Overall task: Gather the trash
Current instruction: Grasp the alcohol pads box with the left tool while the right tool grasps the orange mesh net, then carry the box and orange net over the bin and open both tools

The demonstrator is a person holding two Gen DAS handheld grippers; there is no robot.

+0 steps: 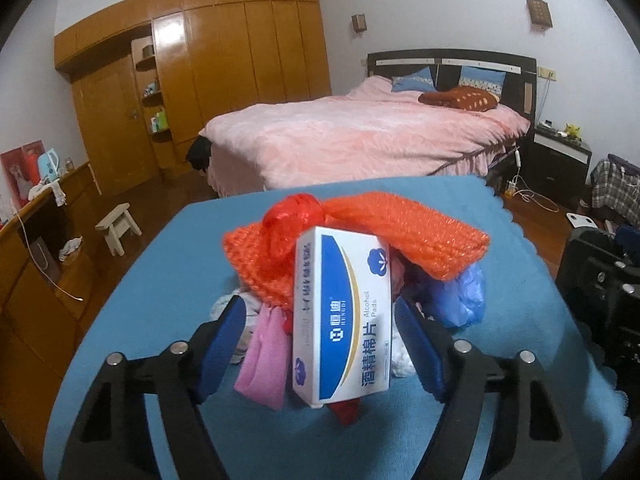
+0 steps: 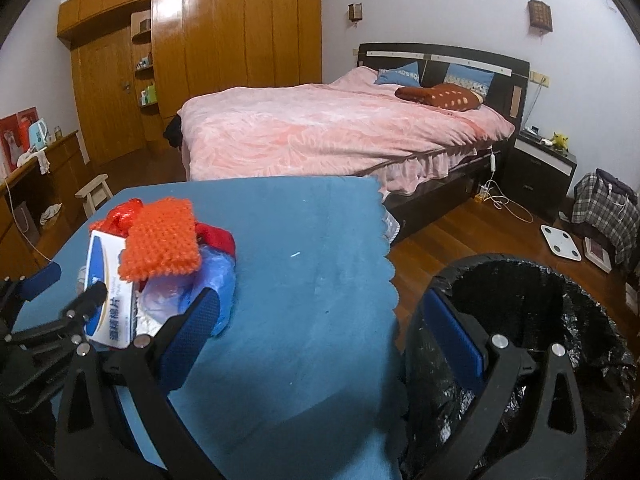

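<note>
Lying lengthwise between the spread, not yet touching fingers of the left gripper, the alcohol pads box is being straddled, while the right gripper, also spread and empty, is being held farther off.

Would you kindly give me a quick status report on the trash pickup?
Left gripper open, jaws straddling the alcohol pads box, not gripping. Right gripper open, empty. Orange mesh lies over the box top. Bin at the table's right.
</note>
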